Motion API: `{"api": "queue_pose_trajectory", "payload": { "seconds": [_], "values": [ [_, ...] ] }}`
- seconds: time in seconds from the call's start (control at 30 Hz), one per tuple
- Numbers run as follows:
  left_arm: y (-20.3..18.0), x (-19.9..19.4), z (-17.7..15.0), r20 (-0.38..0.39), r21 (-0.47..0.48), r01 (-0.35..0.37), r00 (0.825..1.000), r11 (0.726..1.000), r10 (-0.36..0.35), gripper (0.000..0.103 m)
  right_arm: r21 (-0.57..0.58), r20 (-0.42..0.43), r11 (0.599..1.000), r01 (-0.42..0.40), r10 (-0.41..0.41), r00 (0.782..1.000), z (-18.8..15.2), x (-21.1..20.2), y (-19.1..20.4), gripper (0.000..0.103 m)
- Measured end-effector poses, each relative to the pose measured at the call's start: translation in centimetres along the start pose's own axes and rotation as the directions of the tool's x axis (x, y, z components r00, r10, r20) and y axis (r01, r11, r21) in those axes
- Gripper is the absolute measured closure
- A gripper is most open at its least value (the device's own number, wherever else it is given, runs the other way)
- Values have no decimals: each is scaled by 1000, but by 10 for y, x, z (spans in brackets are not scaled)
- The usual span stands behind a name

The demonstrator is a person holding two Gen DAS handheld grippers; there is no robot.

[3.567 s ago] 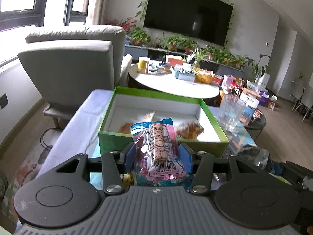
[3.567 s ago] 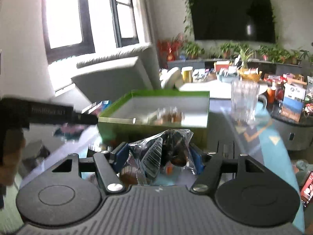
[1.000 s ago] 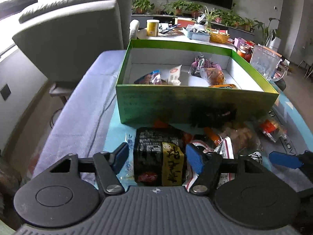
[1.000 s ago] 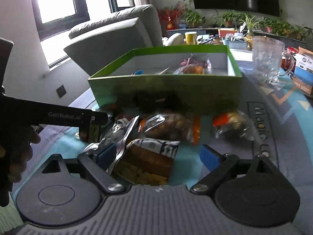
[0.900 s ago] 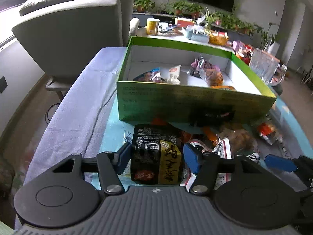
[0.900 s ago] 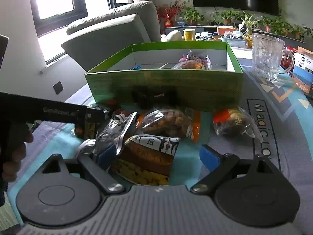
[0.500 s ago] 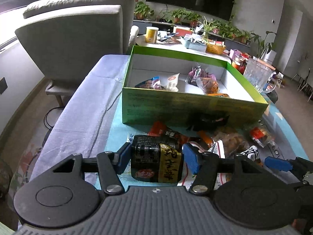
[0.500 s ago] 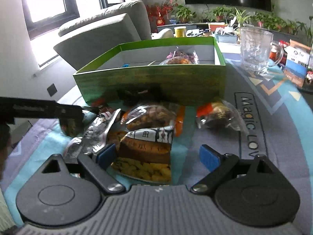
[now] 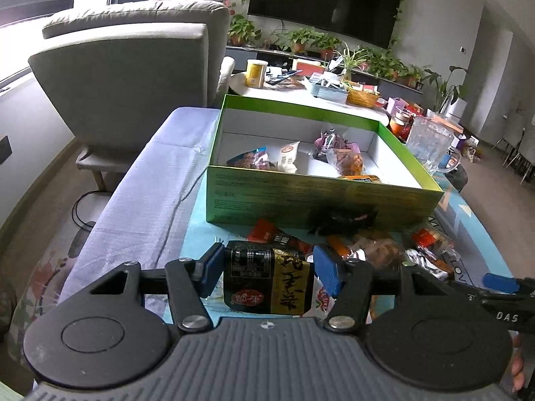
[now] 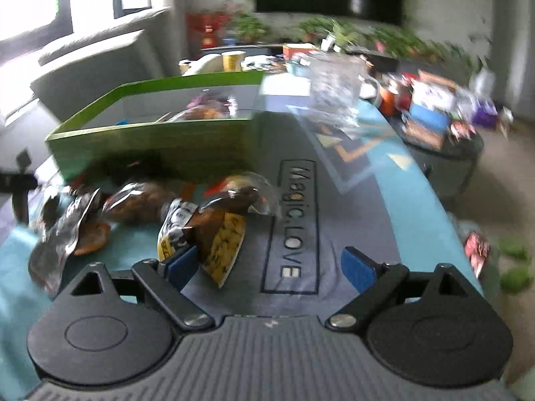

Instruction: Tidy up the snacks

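We note a black snack packet [image 9: 269,279] with a yellow band of Chinese characters and a red round seal, pinched between the blue pads of the left gripper [image 9: 267,267], raised just in front of the green box [image 9: 321,197]. Loose snacks lie on the mat at the box's near wall. The right gripper [image 10: 269,267] stands wide apart, holding nothing; a brown-and-yellow packet [image 10: 214,237] touches its left pad. The mat [image 10: 297,220] reads "Magic LOVE".
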State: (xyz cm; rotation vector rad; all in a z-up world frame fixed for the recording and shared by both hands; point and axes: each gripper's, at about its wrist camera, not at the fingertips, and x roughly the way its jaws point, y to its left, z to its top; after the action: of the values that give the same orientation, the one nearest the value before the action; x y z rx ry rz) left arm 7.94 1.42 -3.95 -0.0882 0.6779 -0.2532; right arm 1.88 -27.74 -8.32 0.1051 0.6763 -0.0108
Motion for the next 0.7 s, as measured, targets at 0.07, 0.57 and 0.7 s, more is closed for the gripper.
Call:
{"api": "queue_pose_trajectory", "payload": {
  "seconds": [0.07, 0.57, 0.7],
  "values": [
    [-1, 0, 0, -1, 3, -1, 1000, 1000, 1, 48, 51, 0, 993, -104, 104, 995, 0, 1, 1, 39],
    [1, 2, -1, -8, -11, -20, 1000, 1000, 20, 48, -12, 2, 988, -157, 157, 988, 10, 23, 22, 40],
    [2, 0, 0, -3, -16, -17, 1000, 1000, 17, 48, -3, 17, 983, -186, 186, 982, 9, 12, 18, 50]
  ]
}}
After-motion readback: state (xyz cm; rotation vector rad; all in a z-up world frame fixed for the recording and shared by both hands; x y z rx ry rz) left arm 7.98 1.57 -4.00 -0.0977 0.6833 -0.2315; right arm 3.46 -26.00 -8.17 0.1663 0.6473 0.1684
